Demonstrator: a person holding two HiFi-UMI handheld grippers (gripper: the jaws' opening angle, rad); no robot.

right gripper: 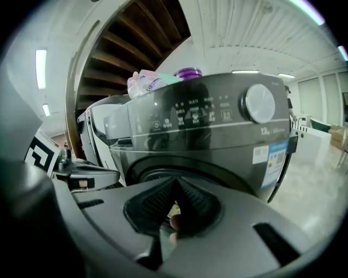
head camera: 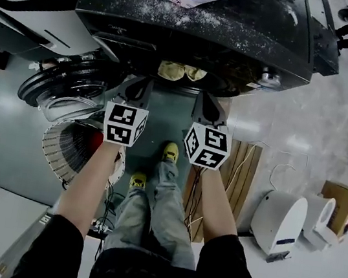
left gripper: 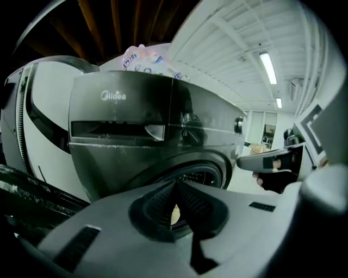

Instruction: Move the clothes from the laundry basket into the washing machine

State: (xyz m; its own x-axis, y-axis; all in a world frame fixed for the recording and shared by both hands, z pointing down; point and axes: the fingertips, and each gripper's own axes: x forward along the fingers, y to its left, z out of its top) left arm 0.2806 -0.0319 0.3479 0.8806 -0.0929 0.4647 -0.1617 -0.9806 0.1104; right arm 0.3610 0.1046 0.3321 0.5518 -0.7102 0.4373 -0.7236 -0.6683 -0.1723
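Crumpled pale-yellow cloth (head camera: 181, 72) bunches in the dark grey front-loading washing machine's (head camera: 199, 21) round mouth. The left gripper (left gripper: 175, 187) and right gripper (right gripper: 175, 184) have their jaws pressed together.

1. Top centre: the drum mouth (head camera: 217, 83) of the washing machine (head camera: 256, 30) stands open, pale clothes (head camera: 173, 71) inside.
2. Centre left: its open door (head camera: 58, 87) and the laundry basket (head camera: 71, 148) crowd that side.
3. Centre: bare floor (head camera: 165, 111) free.
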